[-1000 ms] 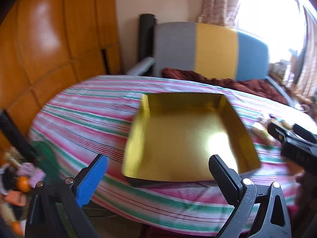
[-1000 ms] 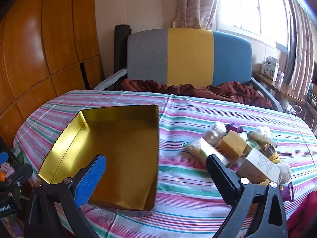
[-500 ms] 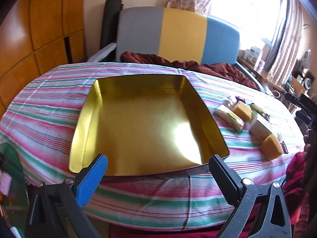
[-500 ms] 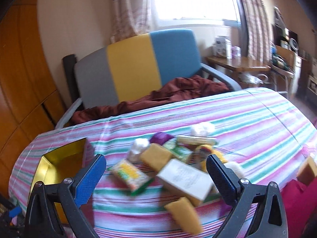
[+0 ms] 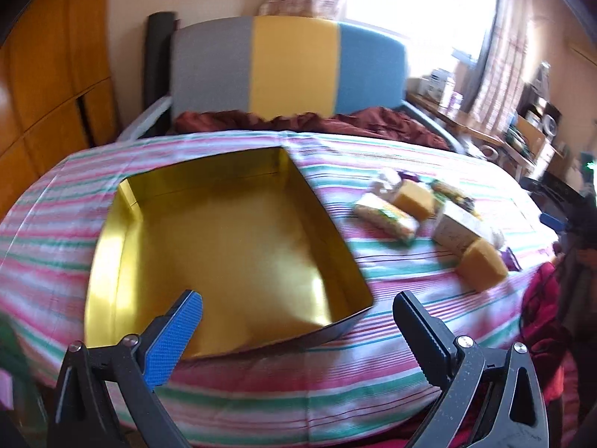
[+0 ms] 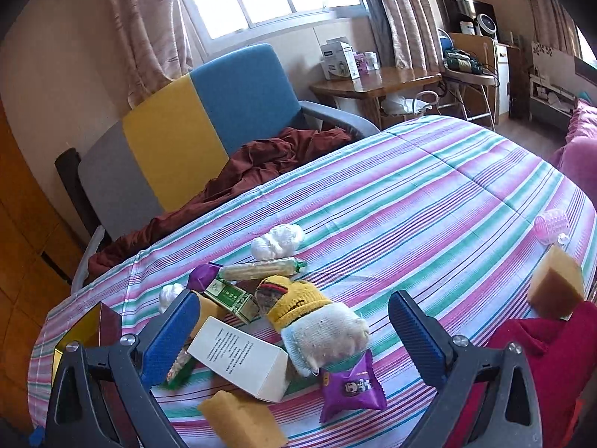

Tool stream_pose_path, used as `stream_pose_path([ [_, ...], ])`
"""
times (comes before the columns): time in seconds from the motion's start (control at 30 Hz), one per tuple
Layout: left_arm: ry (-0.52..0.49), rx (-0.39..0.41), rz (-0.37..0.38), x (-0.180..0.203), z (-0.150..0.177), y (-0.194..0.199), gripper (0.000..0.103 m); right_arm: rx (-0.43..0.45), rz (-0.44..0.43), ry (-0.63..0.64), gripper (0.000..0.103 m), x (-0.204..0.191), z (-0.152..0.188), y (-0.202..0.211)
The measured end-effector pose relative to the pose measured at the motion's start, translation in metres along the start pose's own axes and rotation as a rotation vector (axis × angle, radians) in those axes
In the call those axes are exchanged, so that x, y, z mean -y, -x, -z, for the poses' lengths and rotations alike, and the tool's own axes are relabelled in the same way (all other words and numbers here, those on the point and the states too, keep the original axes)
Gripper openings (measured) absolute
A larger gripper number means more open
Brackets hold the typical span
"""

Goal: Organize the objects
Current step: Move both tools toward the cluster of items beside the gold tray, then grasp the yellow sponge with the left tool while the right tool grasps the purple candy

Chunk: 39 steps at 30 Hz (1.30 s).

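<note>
An empty gold tin tray point(image 5: 123, 272) lies on the striped tablecloth point(image 5: 261, 384); its corner shows in the right wrist view point(image 6: 86, 326). My left gripper point(image 5: 296, 315) is open and empty over the tray's near edge. My right gripper point(image 6: 293, 315) is open and empty above a pile of small things: a white box point(image 6: 238, 360), a yellow and white knitted hat point(image 6: 313, 317), a purple packet point(image 6: 352, 384), a green box point(image 6: 231, 296), a wrapped snack stick point(image 6: 261, 267) and yellow sponges point(image 6: 238, 423). The pile also shows in the left wrist view point(image 5: 429, 212).
Another sponge point(image 6: 556, 289) and a pink plastic roller point(image 6: 550, 226) lie at the table's right edge. A grey, yellow and blue chair point(image 6: 194, 127) with a dark red cloth point(image 6: 261, 164) stands behind the table. A wooden side table point(image 6: 377, 82) is further back.
The left gripper's view has swung right, so the tray sits further left and the pile is closer. The right gripper has moved right and nearer over the pile; both stay open.
</note>
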<state>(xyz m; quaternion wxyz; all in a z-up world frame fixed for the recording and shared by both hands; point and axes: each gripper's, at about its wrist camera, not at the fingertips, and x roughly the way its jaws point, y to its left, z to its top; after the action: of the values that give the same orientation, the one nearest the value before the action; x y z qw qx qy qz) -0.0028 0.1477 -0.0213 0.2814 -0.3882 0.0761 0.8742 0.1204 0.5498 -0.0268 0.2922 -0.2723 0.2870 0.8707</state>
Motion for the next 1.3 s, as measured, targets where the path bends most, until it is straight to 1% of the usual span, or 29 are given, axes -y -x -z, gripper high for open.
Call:
stream_pose_path([
  [0.07, -0.050, -0.006, 0.054, 0.020, -0.006, -0.008, 0.102, 0.000, 0.001, -0.039, 0.103, 0.011, 0.000, -0.003],
  [0.1, -0.066, -0.008, 0.072, 0.029, -0.007, -0.012, 0.102, -0.005, -0.014, -0.066, 0.103, 0.016, -0.001, -0.003],
  [0.17, -0.102, -0.027, 0.120, 0.048, -0.012, -0.025, 0.101, 0.014, -0.070, -0.112, 0.103, 0.025, -0.002, 0.001],
  [0.2, -0.111, -0.035, 0.139, 0.053, -0.014, -0.030, 0.097, 0.019, -0.084, -0.124, 0.103, 0.027, -0.002, 0.002],
  [0.27, -0.135, -0.068, 0.205, 0.074, -0.018, -0.046, 0.093, 0.030, -0.122, -0.143, 0.103, 0.028, -0.001, 0.005],
  [0.33, -0.145, -0.100, 0.253, 0.090, -0.021, -0.059, 0.090, 0.039, -0.136, -0.163, 0.103, 0.031, 0.000, 0.006],
  [0.43, -0.143, -0.154, 0.339, 0.116, -0.025, -0.078, 0.086, 0.031, -0.158, -0.179, 0.103, 0.032, -0.001, 0.005],
  [0.57, -0.120, -0.216, 0.416, 0.147, -0.034, -0.098, 0.085, 0.013, -0.186, -0.189, 0.103, 0.031, 0.000, 0.001],
  [0.7, -0.111, -0.253, 0.446, 0.169, -0.041, -0.111, 0.085, 0.014, -0.196, -0.194, 0.103, 0.032, 0.000, 0.001],
  [0.8, -0.074, -0.304, 0.464, 0.183, -0.043, -0.129, 0.085, 0.013, -0.207, -0.208, 0.103, 0.034, 0.001, 0.001],
  [0.87, -0.054, -0.323, 0.474, 0.192, -0.043, -0.138, 0.085, 0.006, -0.210, -0.214, 0.103, 0.035, 0.001, -0.001],
  [0.97, -0.073, -0.328, 0.439, 0.206, -0.041, -0.149, 0.085, -0.001, -0.208, -0.211, 0.103, 0.034, 0.001, -0.002],
  [1.0, -0.086, -0.334, 0.428, 0.208, -0.039, -0.154, 0.083, -0.003, -0.208, -0.208, 0.103, 0.033, 0.001, -0.003],
  [1.03, -0.102, -0.345, 0.419, 0.210, -0.036, -0.159, 0.076, -0.004, -0.207, -0.205, 0.103, 0.033, 0.000, -0.003],
  [1.07, -0.116, -0.374, 0.435, 0.211, -0.029, -0.164, 0.055, -0.004, -0.206, -0.203, 0.103, 0.033, 0.000, -0.003],
  [1.1, -0.107, -0.384, 0.464, 0.208, -0.025, -0.166, 0.054, -0.004, -0.205, -0.204, 0.103, 0.033, 0.000, -0.003],
  [1.13, -0.103, -0.362, 0.470, 0.203, -0.022, -0.162, 0.053, -0.005, -0.206, -0.205, 0.103, 0.033, 0.000, -0.003],
  [1.2, -0.099, -0.354, 0.493, 0.189, -0.017, -0.152, 0.051, -0.007, -0.204, -0.207, 0.103, 0.032, 0.001, -0.004],
  [1.27, -0.075, -0.356, 0.488, 0.170, -0.009, -0.146, 0.052, -0.010, -0.201, -0.205, 0.103, 0.032, 0.001, -0.004],
  [1.3, -0.063, -0.364, 0.484, 0.164, -0.005, -0.146, 0.054, -0.009, -0.198, -0.205, 0.103, 0.032, 0.001, -0.004],
])
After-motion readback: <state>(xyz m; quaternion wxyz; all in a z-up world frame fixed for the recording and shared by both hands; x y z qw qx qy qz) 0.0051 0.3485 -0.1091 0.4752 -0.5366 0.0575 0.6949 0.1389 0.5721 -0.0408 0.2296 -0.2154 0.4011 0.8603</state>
